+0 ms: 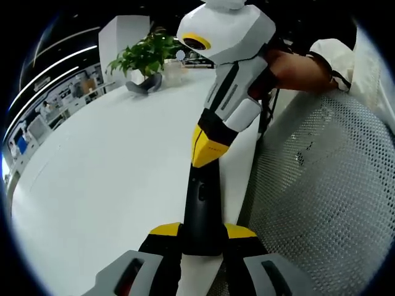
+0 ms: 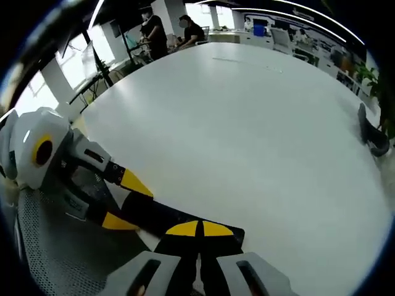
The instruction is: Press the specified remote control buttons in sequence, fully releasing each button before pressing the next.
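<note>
Black remote point(image 1: 202, 206) clamped in left gripper point(image 1: 202, 243); right gripper point(image 2: 199, 233) closed, tips touching remote.

The near end of the black remote control point(image 1: 201, 209) was hidden between the left gripper point(image 1: 202, 237) jaws, and its button markings were too small to read. In the right gripper view, the remote control point(image 2: 162, 217) passed under the closed right gripper point(image 2: 199, 229) tips. Beyond the remote, a person's hand point(image 1: 295, 69) was partly covered, and the mesh chair point(image 1: 327, 185) ran off the picture's edge.
</note>
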A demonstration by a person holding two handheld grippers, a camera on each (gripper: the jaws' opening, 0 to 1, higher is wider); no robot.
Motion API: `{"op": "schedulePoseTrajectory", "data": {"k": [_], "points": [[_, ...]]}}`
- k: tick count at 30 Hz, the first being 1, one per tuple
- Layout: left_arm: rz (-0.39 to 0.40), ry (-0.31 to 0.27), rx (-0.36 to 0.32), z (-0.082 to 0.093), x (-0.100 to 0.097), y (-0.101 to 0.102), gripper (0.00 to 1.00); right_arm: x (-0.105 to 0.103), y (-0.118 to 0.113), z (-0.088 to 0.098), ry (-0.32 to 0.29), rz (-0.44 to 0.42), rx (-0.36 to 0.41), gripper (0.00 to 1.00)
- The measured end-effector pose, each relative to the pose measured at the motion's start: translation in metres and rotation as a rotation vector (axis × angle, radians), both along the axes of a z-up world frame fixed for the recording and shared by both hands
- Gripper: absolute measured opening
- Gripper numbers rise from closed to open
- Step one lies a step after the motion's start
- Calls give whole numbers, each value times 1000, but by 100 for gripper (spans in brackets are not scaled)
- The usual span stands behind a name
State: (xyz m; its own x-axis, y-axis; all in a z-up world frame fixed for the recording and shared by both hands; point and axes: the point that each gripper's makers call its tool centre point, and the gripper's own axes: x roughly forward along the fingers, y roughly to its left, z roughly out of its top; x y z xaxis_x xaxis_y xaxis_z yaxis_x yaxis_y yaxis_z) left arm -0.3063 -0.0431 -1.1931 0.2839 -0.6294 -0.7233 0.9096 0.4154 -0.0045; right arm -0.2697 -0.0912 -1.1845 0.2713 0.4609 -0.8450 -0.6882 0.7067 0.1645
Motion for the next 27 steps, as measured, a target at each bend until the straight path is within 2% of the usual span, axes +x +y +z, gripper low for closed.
{"op": "schedulePoseTrajectory", "data": {"k": [11, 17, 24, 27], "points": [[0, -2, 0, 0, 0, 0, 25, 1, 0, 0, -22, 26, -19, 0], [0, -2, -1, 0, 0, 0, 25, 2, 0, 0, 1, 8, -11, 0], [0, -2, -1, 0, 0, 0, 25, 1, -3, 0, -4, 12, -44, 0], [0, -2, -1, 0, 0, 0, 25, 0, -3, 1, 15, -4, -23, 0]]}}
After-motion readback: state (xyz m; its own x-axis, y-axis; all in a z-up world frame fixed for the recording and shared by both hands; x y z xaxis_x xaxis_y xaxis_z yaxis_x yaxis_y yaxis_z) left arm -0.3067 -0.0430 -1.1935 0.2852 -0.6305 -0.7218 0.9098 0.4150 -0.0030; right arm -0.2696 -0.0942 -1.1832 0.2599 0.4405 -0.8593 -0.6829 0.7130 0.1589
